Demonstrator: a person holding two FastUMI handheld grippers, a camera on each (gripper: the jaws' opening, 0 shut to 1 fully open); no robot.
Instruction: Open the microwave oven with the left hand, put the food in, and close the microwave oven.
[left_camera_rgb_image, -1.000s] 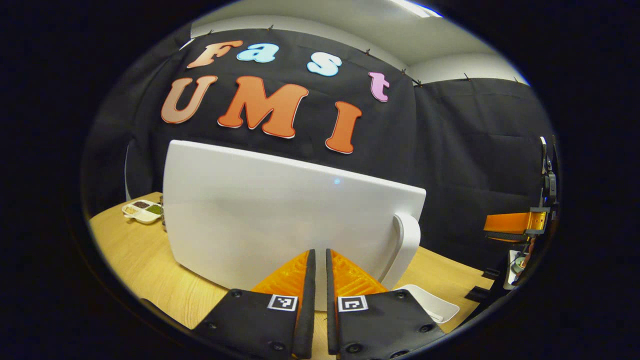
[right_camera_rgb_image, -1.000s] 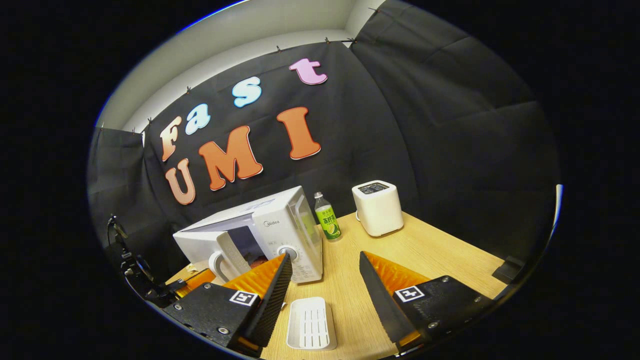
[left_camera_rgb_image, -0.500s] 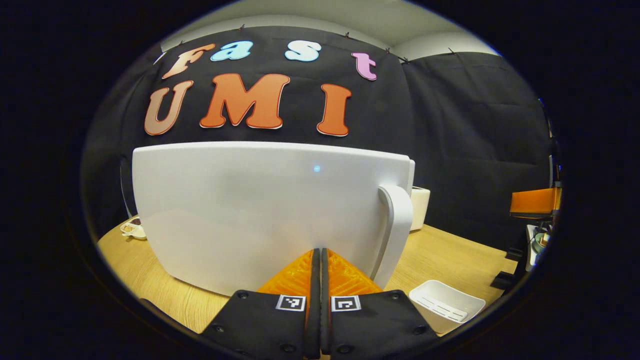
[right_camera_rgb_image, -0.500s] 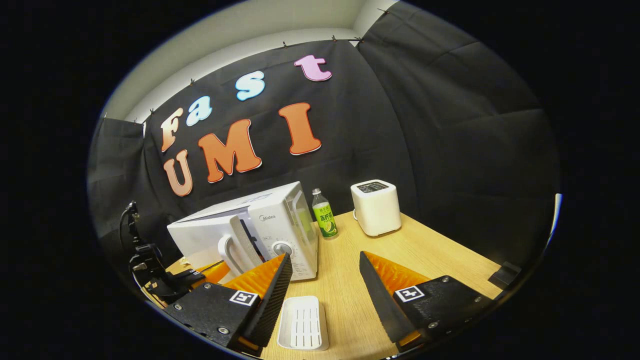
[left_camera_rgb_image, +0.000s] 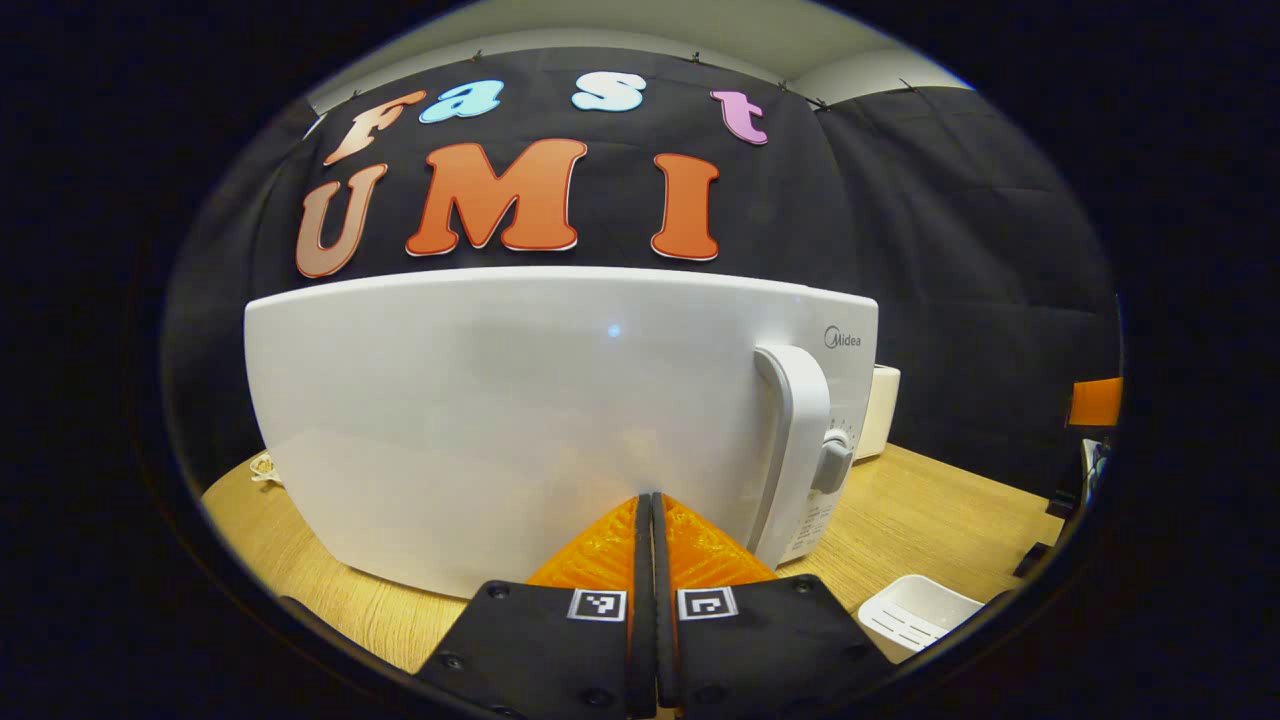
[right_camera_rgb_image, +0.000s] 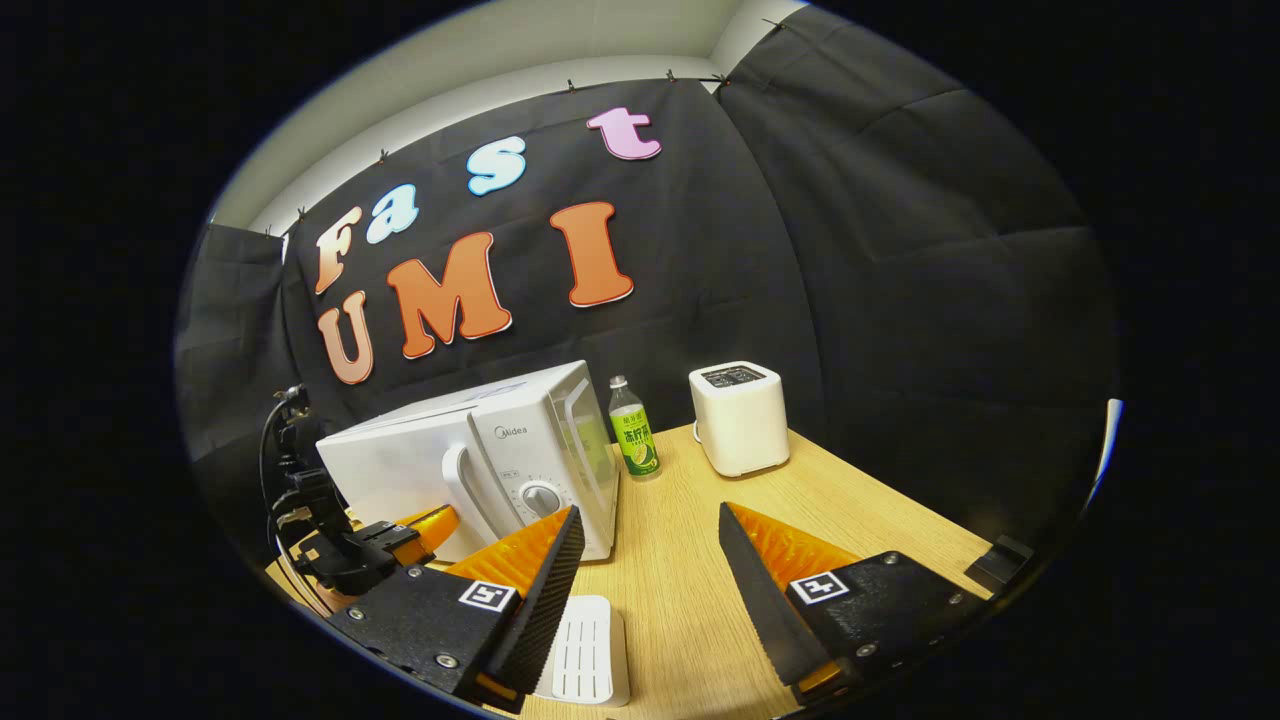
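Since the left claw (left_camera_rgb_image: 651, 510) has its fingers pressed together, tips against the lower front of the microwave door (left_camera_rgb_image: 500, 420), the task looks close to its end — the door sits flush with the body and the handle (left_camera_rgb_image: 795, 450) at 3 o'clock lies beside the control dial (left_camera_rgb_image: 833, 465). Whether the food is inside cannot be told; the door hides the cavity. In the right gripper view the right claw (right_camera_rgb_image: 645, 540) hangs spread and empty over the worktop (right_camera_rgb_image: 700, 600), an empty white tray (right_camera_rgb_image: 585, 655) just below it at 6 o'clock. Farther off at 10 o'clock stands the microwave oven (right_camera_rgb_image: 470, 460), then a green bottle (right_camera_rgb_image: 633, 440) and a white toaster (right_camera_rgb_image: 738, 418) toward 12 o'clock. What is left, I judge — only drawing the left claw away.
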